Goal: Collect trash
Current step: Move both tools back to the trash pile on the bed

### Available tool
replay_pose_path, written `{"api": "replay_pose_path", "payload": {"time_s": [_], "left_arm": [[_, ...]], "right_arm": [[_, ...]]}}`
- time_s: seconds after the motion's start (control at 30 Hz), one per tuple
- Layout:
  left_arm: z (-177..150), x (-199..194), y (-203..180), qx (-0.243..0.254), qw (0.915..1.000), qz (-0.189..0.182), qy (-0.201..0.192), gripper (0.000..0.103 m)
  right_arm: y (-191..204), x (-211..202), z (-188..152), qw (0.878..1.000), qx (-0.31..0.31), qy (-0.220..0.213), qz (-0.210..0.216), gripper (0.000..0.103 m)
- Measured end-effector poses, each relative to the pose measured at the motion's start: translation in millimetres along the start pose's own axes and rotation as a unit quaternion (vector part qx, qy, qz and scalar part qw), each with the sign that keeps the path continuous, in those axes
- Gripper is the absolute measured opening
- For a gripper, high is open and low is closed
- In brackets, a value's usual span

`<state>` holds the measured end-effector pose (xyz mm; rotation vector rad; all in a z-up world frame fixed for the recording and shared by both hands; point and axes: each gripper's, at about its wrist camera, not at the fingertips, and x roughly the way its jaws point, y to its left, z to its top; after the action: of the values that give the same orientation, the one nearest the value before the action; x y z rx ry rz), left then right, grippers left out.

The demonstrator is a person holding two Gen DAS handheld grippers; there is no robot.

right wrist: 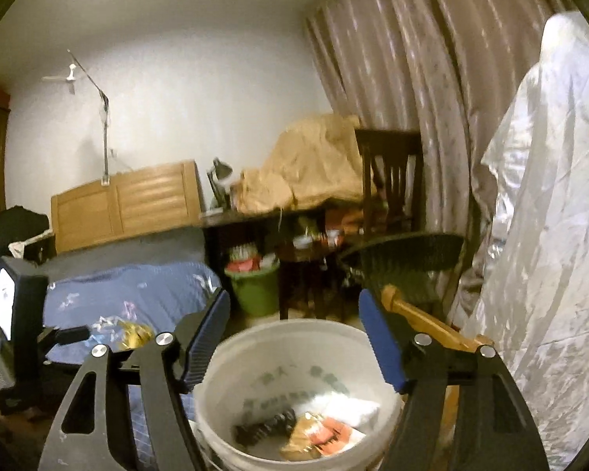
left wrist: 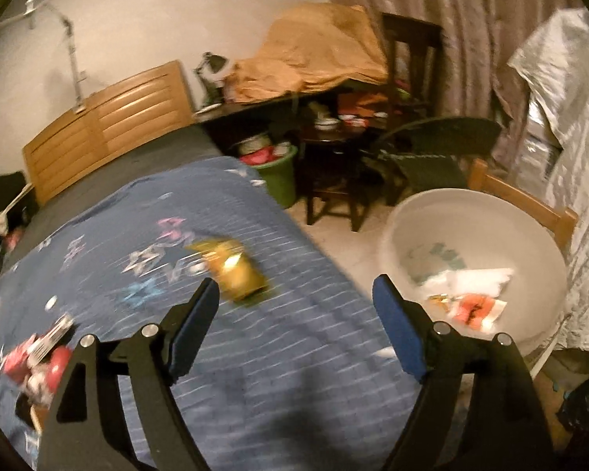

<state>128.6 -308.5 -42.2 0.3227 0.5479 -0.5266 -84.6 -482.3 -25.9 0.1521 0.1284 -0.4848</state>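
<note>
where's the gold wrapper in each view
Left wrist view: gold wrapper lies on the blue quilt, centre, just beyond the left finger.
Right wrist view: gold wrapper lies lower left on the quilt, partly hidden.
Shared landmark: the white bucket, beside the bed in both.

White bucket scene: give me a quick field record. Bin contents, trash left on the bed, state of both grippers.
bin: white bucket on the floor beside the bed
bin contents: orange-and-white wrappers, a dark crumpled item, white paper
trash left: gold wrapper and red-and-white packets, both on the blue quilt
left gripper: jaws open, nothing between them
right gripper: jaws open, empty, over the bucket
</note>
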Motion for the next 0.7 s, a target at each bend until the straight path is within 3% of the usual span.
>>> {"api": "replay_pose_path", "payload": {"time_s": [0.17,0.27,0.43,0.6,0.7], "left_arm": [[-17.8,-27.1,59.8,-0.049,0.9982,0.032,-0.014,0.080],[-31.6,-43.5,101.8,-0.083,0.9952,0.048,-0.019,0.081],[-61.2,-72.0,174.4,-0.129,0.9877,0.085,-0.024,0.082],[-108.5,-101.7,271.6,-0.208,0.9685,0.136,-0.017,0.082],[-137.5,-112.5,325.8,-0.254,0.9565,0.144,-0.007,0.082]], "right_arm": [[47.6,-18.3,-7.0,0.999,-0.024,-0.032,0.022,0.077],[87.6,-26.7,-14.0,0.997,-0.039,-0.045,0.057,0.083],[155.7,-31.5,-24.2,0.991,-0.055,-0.032,0.121,0.088],[226.7,-27.8,-40.4,0.980,-0.062,0.011,0.189,0.090],[270.9,-23.8,-51.9,0.968,-0.070,0.045,0.235,0.091]]}}
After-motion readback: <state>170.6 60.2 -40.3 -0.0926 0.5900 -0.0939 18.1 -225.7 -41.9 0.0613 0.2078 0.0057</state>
